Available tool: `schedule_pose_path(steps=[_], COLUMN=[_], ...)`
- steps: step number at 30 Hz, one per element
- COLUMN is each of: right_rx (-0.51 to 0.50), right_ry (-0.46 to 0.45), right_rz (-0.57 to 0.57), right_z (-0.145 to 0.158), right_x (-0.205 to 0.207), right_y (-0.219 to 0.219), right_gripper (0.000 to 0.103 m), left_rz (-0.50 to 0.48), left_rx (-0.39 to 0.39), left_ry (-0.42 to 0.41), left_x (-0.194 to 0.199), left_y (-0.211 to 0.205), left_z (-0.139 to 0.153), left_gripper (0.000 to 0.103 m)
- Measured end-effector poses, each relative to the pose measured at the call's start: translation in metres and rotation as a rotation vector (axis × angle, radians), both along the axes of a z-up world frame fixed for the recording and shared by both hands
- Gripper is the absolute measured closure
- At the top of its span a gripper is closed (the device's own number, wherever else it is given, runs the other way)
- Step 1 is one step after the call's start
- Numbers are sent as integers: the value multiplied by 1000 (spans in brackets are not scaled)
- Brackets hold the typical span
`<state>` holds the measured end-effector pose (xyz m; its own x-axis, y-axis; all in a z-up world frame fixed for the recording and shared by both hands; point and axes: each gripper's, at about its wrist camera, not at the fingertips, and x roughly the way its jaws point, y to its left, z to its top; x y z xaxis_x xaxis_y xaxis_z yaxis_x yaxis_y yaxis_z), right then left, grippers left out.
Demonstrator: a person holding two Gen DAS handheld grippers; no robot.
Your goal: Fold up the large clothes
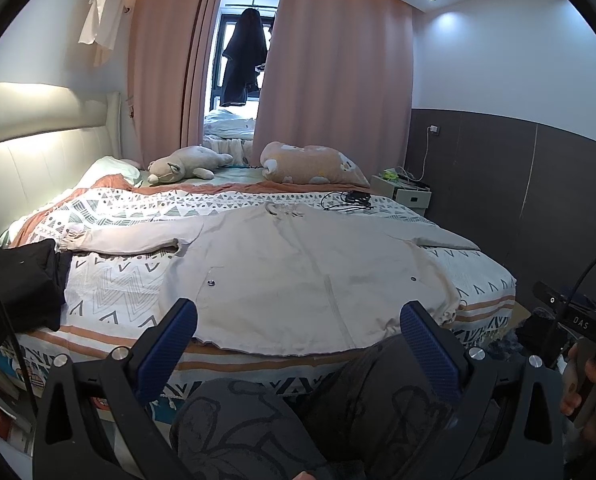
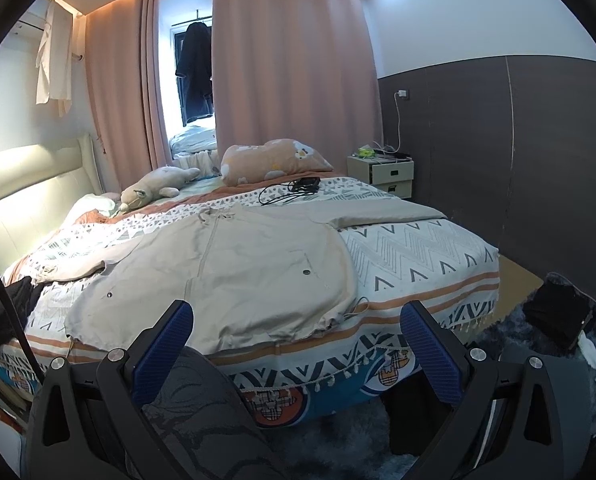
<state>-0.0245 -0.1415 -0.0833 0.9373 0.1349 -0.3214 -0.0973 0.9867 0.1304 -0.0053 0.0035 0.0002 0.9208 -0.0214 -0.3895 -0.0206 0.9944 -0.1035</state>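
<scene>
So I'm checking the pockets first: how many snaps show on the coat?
2: one snap on the coat's left front, one snap on its right front. Others may be hidden.

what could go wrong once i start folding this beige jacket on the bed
The drawstring trails loose off the beige jacket hem; an open gripper could snag it. The black cable lies just beyond the collar, so a sleeve swept inward might drag it along. The left sleeve cuff lies close to the black clothes, so the left gripper might pinch both. The right gripper is also open, holding nothing.
</scene>
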Motion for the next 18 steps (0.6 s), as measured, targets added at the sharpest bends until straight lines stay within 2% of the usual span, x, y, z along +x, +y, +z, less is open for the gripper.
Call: schedule_pose_path(steps=[18], right_rx=[10], right_ry=[-11], right_rz=[-7], right_z=[-2], right_x=[-3], right_y=[-5], right_gripper=[0], left_rz=[17], left_rx=[-3], left_ry=[-12], left_x=[-7], left_y=[2], left_z=[3], left_gripper=[0])
